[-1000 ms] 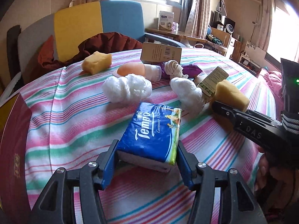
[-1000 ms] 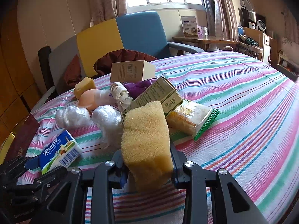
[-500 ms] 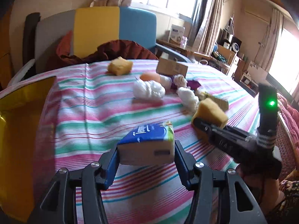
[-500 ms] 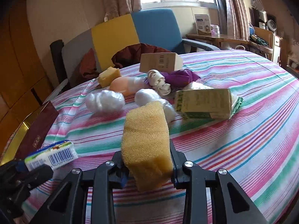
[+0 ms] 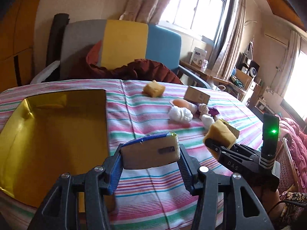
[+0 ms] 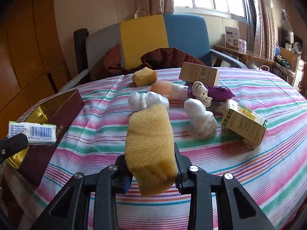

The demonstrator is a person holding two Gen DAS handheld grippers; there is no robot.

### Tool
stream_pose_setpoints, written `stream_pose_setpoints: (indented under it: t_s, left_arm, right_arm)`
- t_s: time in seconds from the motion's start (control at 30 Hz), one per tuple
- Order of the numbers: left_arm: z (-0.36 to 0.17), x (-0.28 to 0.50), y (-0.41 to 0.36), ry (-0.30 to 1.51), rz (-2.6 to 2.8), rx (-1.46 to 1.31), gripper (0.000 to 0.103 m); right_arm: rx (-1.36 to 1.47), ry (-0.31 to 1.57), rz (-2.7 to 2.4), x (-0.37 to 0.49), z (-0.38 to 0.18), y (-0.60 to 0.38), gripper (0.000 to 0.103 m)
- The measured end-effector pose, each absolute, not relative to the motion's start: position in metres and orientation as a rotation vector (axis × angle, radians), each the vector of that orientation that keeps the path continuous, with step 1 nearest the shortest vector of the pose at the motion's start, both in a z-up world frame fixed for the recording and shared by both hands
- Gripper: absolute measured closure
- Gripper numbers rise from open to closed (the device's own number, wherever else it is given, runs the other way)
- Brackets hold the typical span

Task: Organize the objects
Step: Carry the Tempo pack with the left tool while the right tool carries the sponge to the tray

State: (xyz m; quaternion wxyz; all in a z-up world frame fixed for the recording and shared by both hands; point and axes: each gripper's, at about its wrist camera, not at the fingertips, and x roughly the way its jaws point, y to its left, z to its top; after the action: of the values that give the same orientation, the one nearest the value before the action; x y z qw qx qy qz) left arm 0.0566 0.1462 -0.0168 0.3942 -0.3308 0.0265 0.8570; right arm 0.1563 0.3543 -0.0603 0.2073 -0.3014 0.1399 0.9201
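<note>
A woven striped cloth [image 6: 239, 163] covers the table. The open box's gold lining [image 5: 57, 134] is glossy and mirror-like. The yellow porous foam sponge [image 6: 149, 143] looks rough and matt; the blue tissue pack's plastic wrap [image 5: 151, 151] is smooth.

armchair [image 6: 165, 36] grey, yellow, blue | maroon garment [image 6: 168, 57] draped on it | window [image 5: 195, 3] bright | curtains [image 5: 228, 44]

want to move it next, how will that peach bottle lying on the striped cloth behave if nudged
The peach bottle lies on its side and looks rounded, so it would probably roll rather than slide. It seems hard plastic, likely stiff under a hand-held gripper. The white plastic wad and purple cloth close beside it may stop it.
</note>
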Motion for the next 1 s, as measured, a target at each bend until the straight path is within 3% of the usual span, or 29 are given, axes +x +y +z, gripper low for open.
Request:
stream_pose_setpoints:
  t_s: [0.33,0.67,0.87,1.0]
  left_arm:
    - [-0.01,0.01,0.063,0.008,2.462,-0.878,0.05]
    - [-0.041,-0.042,-0.031,-0.049,2.688,-1.146,0.05]
    - [-0.056,-0.052,-0.045,-0.057,2.691,-1.282,0.048]
    - [-0.051,-0.044,-0.052,-0.174,2.708,-1.268,0.043]
  right_arm:
    - [-0.822,0.324,2.715,0.138,-0.026,0.315,0.068]
    - [-0.765,0.2,2.909,0.118,0.01,0.255,0.068]
    - [-0.797,0.172,2.981,0.107,0.016,0.232,0.068]
    - [-0.847,0.166,3.025,0.099,0.017,0.22,0.067]
